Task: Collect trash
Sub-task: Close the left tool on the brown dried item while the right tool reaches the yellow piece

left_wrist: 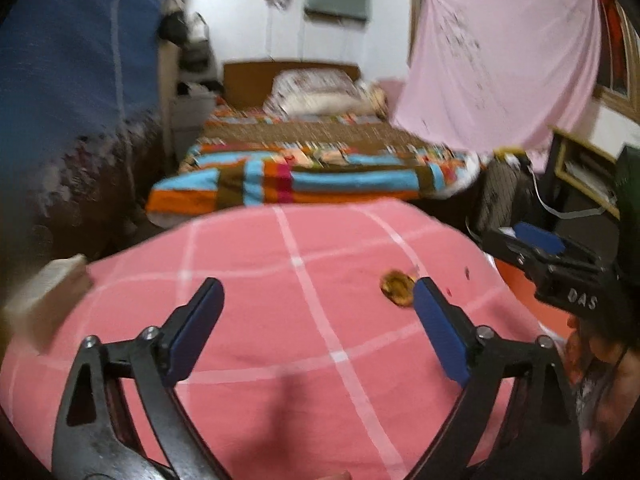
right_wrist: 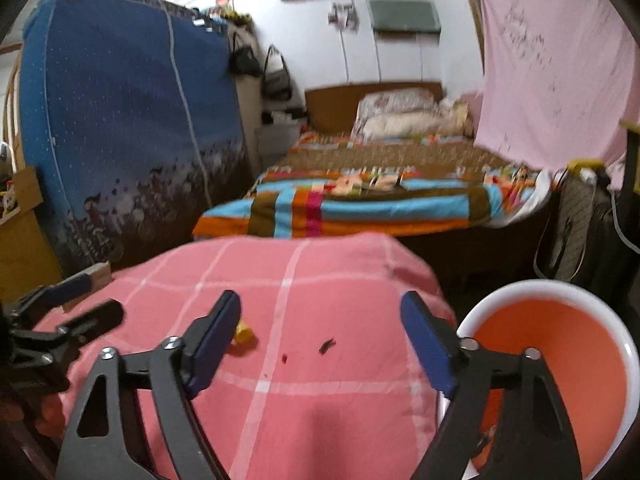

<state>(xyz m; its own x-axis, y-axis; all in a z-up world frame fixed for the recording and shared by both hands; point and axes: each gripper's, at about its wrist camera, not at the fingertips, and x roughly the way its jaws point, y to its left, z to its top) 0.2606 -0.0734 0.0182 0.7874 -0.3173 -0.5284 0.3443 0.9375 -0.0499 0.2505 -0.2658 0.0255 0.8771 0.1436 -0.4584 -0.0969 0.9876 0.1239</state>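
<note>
A pink checked blanket (left_wrist: 280,320) covers the surface in front of me. On it lies a crumpled yellow-brown wrapper (left_wrist: 396,288), just off the right finger of my left gripper (left_wrist: 318,286), which is open and empty. In the right wrist view the same wrapper (right_wrist: 242,334) sits beside the left finger of my right gripper (right_wrist: 320,298), also open with nothing between its pads. A small dark scrap (right_wrist: 326,346) and a red crumb (right_wrist: 285,357) lie between those fingers on the blanket. An orange bin with a white rim (right_wrist: 580,340) stands at the blanket's right edge.
A beige box (left_wrist: 44,300) sits at the blanket's left edge. Beyond are a bed with a striped cover (right_wrist: 360,204), a blue fabric wardrobe (right_wrist: 120,120) on the left, and a hanging pink sheet (left_wrist: 500,64) on the right.
</note>
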